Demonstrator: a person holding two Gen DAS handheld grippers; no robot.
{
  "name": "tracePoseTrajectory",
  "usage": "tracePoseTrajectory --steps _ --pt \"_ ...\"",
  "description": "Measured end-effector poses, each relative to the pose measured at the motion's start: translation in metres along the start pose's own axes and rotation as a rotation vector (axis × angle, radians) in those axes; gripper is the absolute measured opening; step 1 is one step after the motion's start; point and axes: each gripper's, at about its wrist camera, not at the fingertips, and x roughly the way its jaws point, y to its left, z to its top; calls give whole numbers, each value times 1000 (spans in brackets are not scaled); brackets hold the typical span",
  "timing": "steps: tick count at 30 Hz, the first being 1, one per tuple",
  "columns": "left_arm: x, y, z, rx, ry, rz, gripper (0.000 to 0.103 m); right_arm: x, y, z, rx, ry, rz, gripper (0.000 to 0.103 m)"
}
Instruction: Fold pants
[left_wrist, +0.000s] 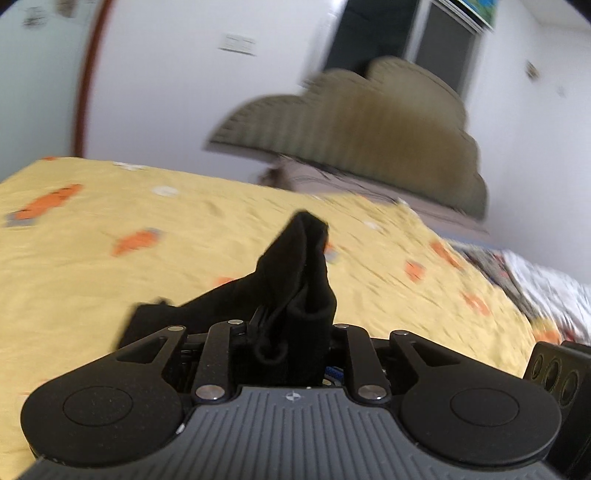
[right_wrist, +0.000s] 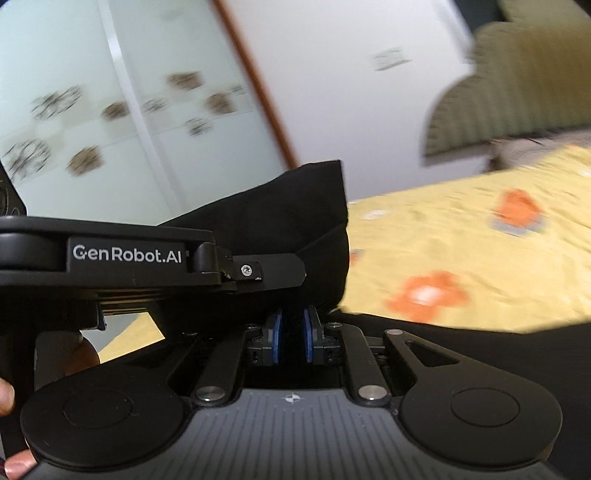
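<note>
Left gripper (left_wrist: 284, 332): closest to the camera. Its jaws are squeezed onto a bunch of the black pants (left_wrist: 295, 280).
Right gripper (right_wrist: 293, 332): its blue pads (right_wrist: 275, 332) pinch a fold of the pants (right_wrist: 295, 221). The left gripper's body (right_wrist: 125, 254) sits just beside it on the left.
Pants: held up in both grippers, above the bed (left_wrist: 147, 258). More black cloth runs off low on the right.
How they feel: I think soft, floppy and light. They will sag and bunch.
Where to hold: the edge or corners, both layers together, so nothing slips out.
Bed: a yellow sheet with orange shapes.
Far back: a brownish headboard (left_wrist: 369, 122) and a white wall (left_wrist: 166, 92).
</note>
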Motion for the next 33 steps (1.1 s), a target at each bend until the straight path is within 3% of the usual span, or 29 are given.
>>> tracePoseTrajectory --steps 8,15,19,23,27,28,30,31,33 --pt "58 -62 -30 68 99 -90 23 -40 -75 -14 139 -8 -139 12" --pt "92 -80 -47 78 194 -99 23 -50 -111 -31 198 36 -223 13" --pt "103 -83 -53 58 247 -150 23 -76 -126 -34 195 1 -299 14" --pt "108 -90 -58 68 280 -186 34 -105 -144 -31 191 -55 -430 20" --pt "90 -67 -43 -20 304 -265 50 -121 -149 -22 173 -107 -533 22" --pt "82 -59 -36 -39 283 -264 59 -121 -149 -19 175 -113 -513 27" --pt "65 -43 -20 -47 216 -196 65 -113 -150 -12 175 -115 -435 54" --pt "58 -33 -12 -44 176 -156 69 -106 -150 -9 173 -114 -387 77" --pt "50 -20 1 8 124 -48 76 -90 -146 -4 146 -117 -313 79"
